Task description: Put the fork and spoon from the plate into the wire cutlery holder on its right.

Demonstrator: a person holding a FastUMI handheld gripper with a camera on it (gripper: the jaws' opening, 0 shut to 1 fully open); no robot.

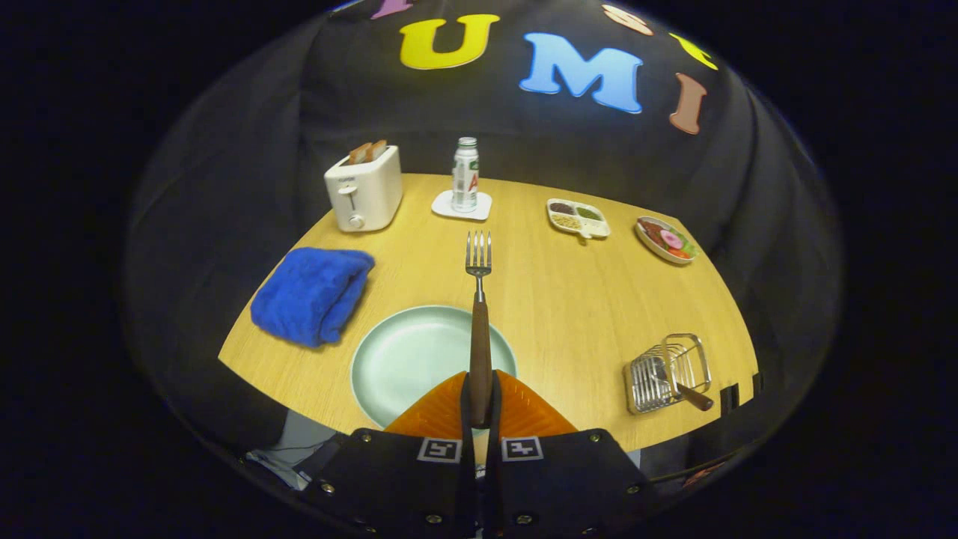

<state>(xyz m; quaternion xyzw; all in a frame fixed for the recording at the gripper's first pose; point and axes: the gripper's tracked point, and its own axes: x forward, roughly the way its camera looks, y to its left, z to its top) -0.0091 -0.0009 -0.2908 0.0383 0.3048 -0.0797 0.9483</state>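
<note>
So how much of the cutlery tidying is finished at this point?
About halfway, it seems. A brown-handled utensil, probably the spoon, already lies in the wire cutlery holder. The hand-held gripper is shut on the fork by its wooden handle, tines pointing ahead, above the plate, which has no cutlery on it. What's left is carrying the fork right to the holder and putting it in.

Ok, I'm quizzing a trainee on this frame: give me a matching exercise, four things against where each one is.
Things:
1. fork
2. spoon
3. blue towel
4. bottle

Places:
A. on a white coaster at the back of the table
B. clamped by its handle between the fingers of the gripper, above the plate
C. in the wire cutlery holder
D. beside the plate, in front of the toaster

Pairs: 1-B, 2-C, 3-D, 4-A
</note>
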